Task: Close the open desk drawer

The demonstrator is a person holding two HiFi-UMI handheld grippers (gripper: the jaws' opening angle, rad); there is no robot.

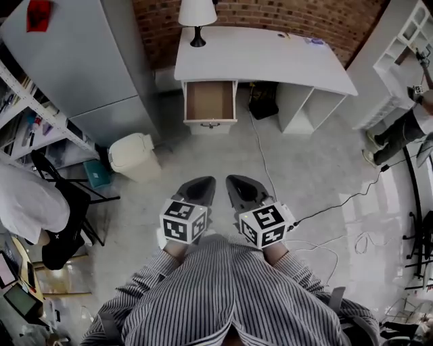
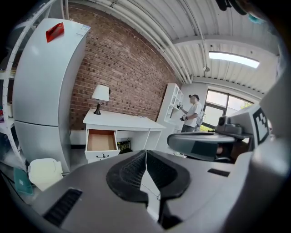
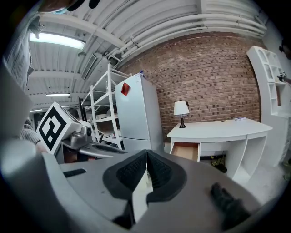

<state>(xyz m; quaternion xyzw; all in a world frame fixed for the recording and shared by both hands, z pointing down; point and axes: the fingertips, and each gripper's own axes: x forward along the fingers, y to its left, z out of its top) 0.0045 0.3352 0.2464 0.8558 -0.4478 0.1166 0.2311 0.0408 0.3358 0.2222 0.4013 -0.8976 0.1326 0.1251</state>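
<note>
Closest to the person, the left gripper [image 1: 196, 192] and right gripper [image 1: 245, 192] are held side by side above the floor. Each has its jaws pressed together with nothing between them. Farther out, a lidded white bin [image 1: 133, 157] stands on the floor to the left. Beyond it, well apart from both grippers, the drawer [image 1: 210, 101] is pulled out of the left end of the white table [image 1: 270, 57], its wooden inside bare. A lamp [image 1: 197, 17] stands on the table against the brick wall [image 1: 270, 13].
</note>
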